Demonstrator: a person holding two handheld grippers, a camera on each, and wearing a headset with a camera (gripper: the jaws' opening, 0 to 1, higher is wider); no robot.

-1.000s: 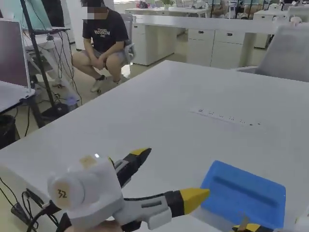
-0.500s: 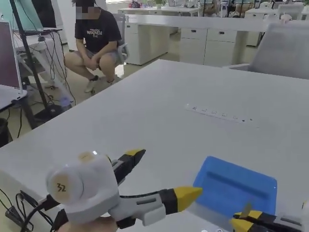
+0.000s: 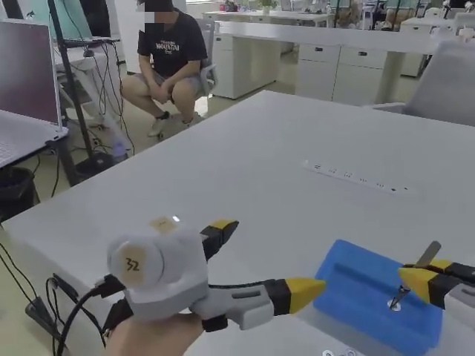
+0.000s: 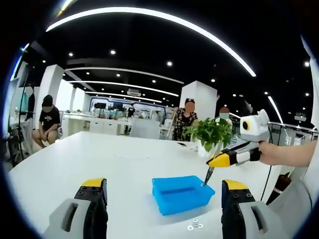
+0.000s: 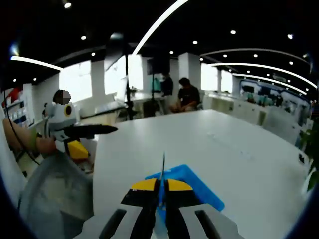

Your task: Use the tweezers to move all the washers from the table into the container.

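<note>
A blue rectangular container [image 3: 371, 293] lies near the table's front edge, also seen as the blue container [image 4: 180, 193] and the blue container [image 5: 192, 185]. My right gripper [image 3: 420, 279] is shut on metal tweezers [image 3: 395, 298], whose tips point down into the container's right part. What sits at the tips is too small to tell. Seen from the side, the right gripper [image 4: 219, 160] holds the tweezers [image 4: 207, 175] over the container's far corner. Several washers [image 4: 195, 226] lie on the table in front of the container. My left gripper [image 3: 265, 256] hovers open left of the container, holding nothing.
The white table [image 3: 282, 178] has a power strip [image 3: 356, 178] set into it further back. A person [image 3: 167, 63] squats on the floor beyond the far left corner, by a stand and a laptop [image 3: 26, 96]. A potted plant [image 4: 214, 133] stands on the table's far side.
My right gripper with the tweezers has come up from the lower edge and now holds their tips inside the container. The left gripper stays open in about the same place.
</note>
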